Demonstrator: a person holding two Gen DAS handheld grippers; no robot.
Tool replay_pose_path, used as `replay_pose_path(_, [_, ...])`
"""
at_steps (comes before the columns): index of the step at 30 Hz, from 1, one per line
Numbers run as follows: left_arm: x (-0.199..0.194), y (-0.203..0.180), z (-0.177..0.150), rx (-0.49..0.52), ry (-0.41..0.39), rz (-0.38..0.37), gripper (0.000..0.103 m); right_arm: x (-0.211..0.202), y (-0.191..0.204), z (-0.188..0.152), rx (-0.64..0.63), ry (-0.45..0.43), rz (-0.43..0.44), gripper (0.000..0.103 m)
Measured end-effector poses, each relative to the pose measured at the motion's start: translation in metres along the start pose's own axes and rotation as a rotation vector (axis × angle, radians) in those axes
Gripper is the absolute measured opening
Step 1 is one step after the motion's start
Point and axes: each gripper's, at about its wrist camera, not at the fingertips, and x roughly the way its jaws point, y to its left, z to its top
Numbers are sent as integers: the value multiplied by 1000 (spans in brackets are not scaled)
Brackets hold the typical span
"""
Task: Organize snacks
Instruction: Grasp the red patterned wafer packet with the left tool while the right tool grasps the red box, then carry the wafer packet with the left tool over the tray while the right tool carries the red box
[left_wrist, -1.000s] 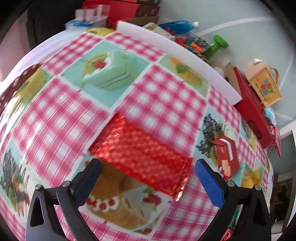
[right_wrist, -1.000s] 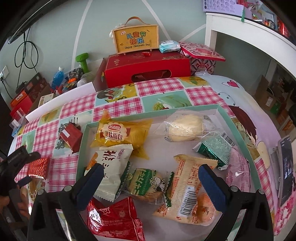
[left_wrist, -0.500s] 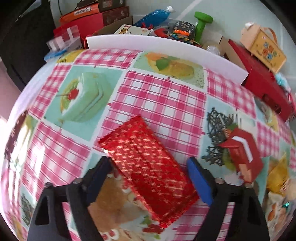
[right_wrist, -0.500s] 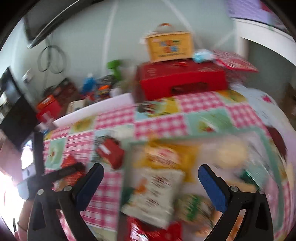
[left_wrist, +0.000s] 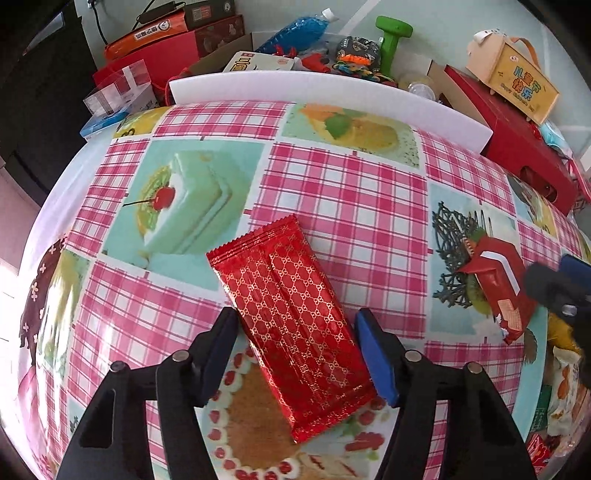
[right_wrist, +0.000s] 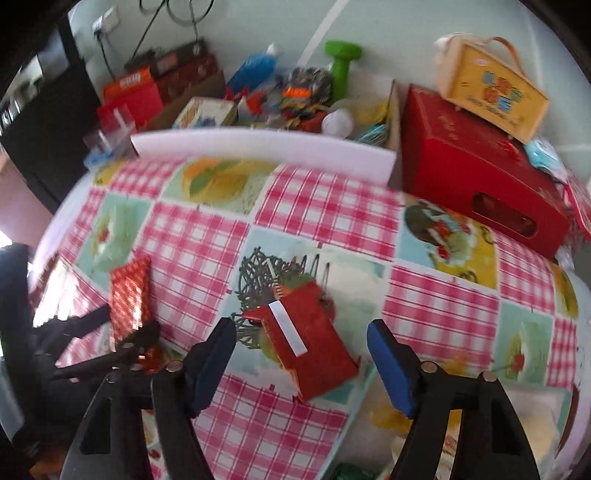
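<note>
A red foil packet with a gold pattern (left_wrist: 295, 314) lies flat on the checked tablecloth (left_wrist: 351, 206). My left gripper (left_wrist: 297, 350) is open and straddles its near half, with the blue pads close to both long edges. To its right lies a smaller red packet with a white stripe (left_wrist: 495, 284). In the right wrist view this striped packet (right_wrist: 306, 339) sits between the fingers of my open right gripper (right_wrist: 301, 354), with gaps on both sides. The patterned packet (right_wrist: 129, 295) and the left gripper (right_wrist: 122, 350) show at the left there.
A white foam board (left_wrist: 332, 85) lines the table's far edge. Behind it are a red box (right_wrist: 480, 184), a yellow box with a handle (right_wrist: 491, 88), a green dumbbell (left_wrist: 391, 37) and clutter. The teal tray rim (right_wrist: 360, 391) with blurred snacks lies at the lower right.
My left gripper has narrowed around the patterned packet. My right gripper has swung left from above the tray of snacks to over the striped red packet.
</note>
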Motion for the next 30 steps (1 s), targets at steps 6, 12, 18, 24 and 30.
replay_pose_path(6, [-4,5,-2,-7,-6,0,61,27,5,4,-30,71,-25,57])
replay_pose_path(12, [-9,0,-12,-25,-12,2,54,27,7,-13,-10,71,-4,43])
replay_pose_path(18, [-22,5,-31,-67,-11,-15,49,2,12,-43,56,14,47,42])
replay_pose_path(24, [-48,9,-62,-134,-37,-67,49,-42,19,-85,118,-79,70,42])
replay_pose_path(30, [-88,6,-86,-168,-102,-111,49,-78,18,-110,182,-162,65,42])
